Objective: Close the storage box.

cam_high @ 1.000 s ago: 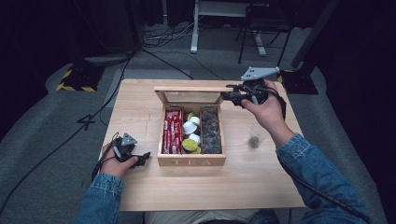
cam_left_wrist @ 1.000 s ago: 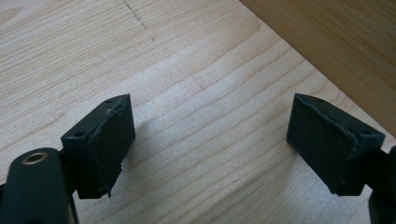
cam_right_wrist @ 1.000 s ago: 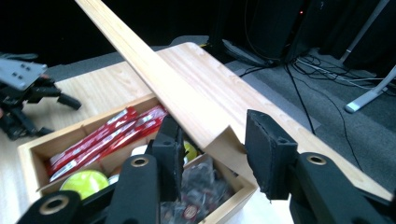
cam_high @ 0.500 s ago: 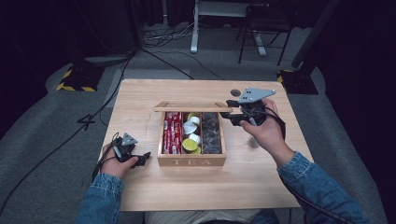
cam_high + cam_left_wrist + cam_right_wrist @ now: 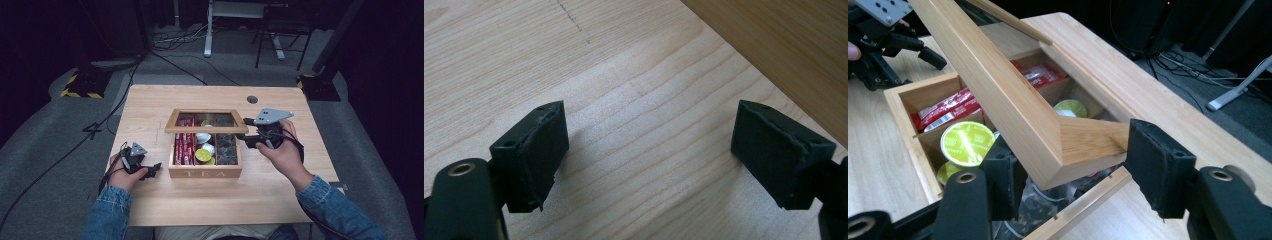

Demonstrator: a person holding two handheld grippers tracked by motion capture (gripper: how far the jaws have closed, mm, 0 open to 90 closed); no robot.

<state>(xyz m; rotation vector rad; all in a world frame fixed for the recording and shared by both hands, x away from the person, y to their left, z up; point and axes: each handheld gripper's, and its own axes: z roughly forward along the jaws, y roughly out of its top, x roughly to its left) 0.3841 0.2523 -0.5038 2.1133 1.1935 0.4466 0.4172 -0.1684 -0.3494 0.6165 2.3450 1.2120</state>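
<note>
The right gripper (image 5: 1068,170) pinches the corner of the glass-paned bamboo lid (image 5: 206,120), half-lowered over the wooden tea box (image 5: 205,172) mid-bench; closing it seems next, while the left gripper (image 5: 150,169) rests wide, empty.

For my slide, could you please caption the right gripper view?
Hand-held gripper clamps the corner of a tea box lid tilted over pods and red packets.

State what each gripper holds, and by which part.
Right gripper holds the tea box lid by its front corner; left gripper holds nothing, jaws open.
</note>
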